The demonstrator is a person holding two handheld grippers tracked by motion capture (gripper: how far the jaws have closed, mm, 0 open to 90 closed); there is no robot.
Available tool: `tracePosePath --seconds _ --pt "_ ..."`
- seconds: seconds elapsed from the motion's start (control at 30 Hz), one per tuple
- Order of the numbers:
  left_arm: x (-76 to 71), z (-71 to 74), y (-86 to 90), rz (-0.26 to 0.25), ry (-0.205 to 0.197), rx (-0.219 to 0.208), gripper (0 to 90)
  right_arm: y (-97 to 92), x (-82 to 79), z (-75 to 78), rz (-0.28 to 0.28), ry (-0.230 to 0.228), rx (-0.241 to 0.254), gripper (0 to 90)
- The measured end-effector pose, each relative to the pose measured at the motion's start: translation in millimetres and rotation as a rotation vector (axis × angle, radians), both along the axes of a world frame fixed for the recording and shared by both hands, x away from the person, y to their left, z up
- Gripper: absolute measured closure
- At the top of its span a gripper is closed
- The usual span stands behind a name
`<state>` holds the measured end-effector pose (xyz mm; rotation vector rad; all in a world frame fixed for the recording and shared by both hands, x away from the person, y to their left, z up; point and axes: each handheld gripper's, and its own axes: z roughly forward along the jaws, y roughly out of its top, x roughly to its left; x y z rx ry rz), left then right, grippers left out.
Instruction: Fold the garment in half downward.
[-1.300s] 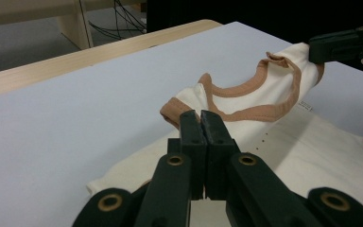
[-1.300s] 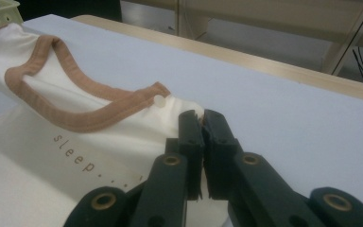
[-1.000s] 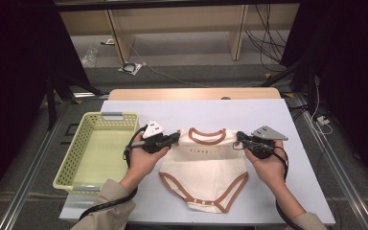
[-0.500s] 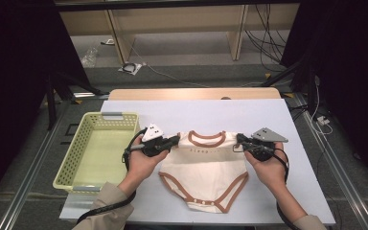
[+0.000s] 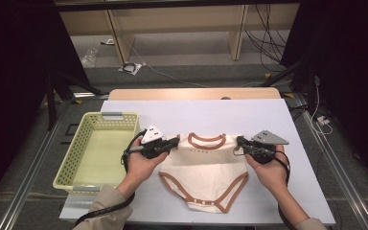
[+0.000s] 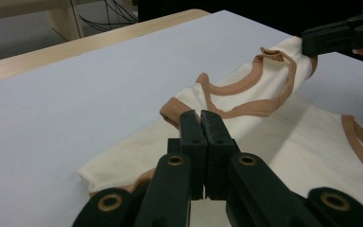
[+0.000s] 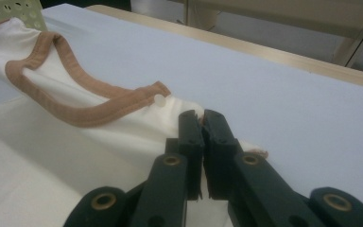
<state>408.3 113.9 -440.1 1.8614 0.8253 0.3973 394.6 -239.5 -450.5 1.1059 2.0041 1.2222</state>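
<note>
The baby bodysuit (image 5: 205, 170) lies on the table (image 5: 230, 115) between the two hands, neck opening toward twelve o'clock and snap crotch toward six o'clock, with a yellow basket (image 5: 72, 158) well apart at its nine o'clock. The left tongs (image 5: 175, 142) are clenched on the shoulder at the garment's ten o'clock corner, and in the left gripper view the black jaws meet tight over a pinch of cream cloth beside the brown trim (image 6: 227, 97). The right tongs (image 5: 239, 142) are clenched on the opposite shoulder at two o'clock; the right gripper view shows the jaws closed on cloth just past a small white snap (image 7: 159, 100). The bodysuit looks light, thin and wholly limp: held by the shoulders, its top edge bunches into a soft roll while the body stays flat on the table. It should neither slip nor break, but it will sag, fold and swing as soon as it leaves the table, and a pinch on a single layer could pull the front away from the back. The bound edges at the shoulders and leg openings are likely the firmest places to hold, being thicker and less stretchy than the plain cloth. Even tension between both hands should keep it spread.
</note>
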Motion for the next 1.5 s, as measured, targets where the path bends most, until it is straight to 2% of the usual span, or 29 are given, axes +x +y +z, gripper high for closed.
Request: tracePosePath --seconds 0.47,0.63,0.87,1.5 --pt "-3.7 -3.1 0.6 -0.009 0.009 0.013 88.2 0.5 -6.8 -2.9 0.014 0.029 -0.016 87.4" --pt "-5.1 -2.6 -0.1 -0.015 0.01 0.015 88.2 -0.8 -7.4 -3.8 0.019 0.022 -0.012 87.4" --pt "-10.1 -3.7 -0.2 -0.024 0.016 0.021 88.2 -2.2 -10.9 -4.1 0.028 0.039 -0.021 87.4" --pt "-17.0 -3.9 -0.6 -0.042 0.018 0.039 88.2 -1.8 -17.8 -5.1 0.048 0.047 -0.018 87.4"
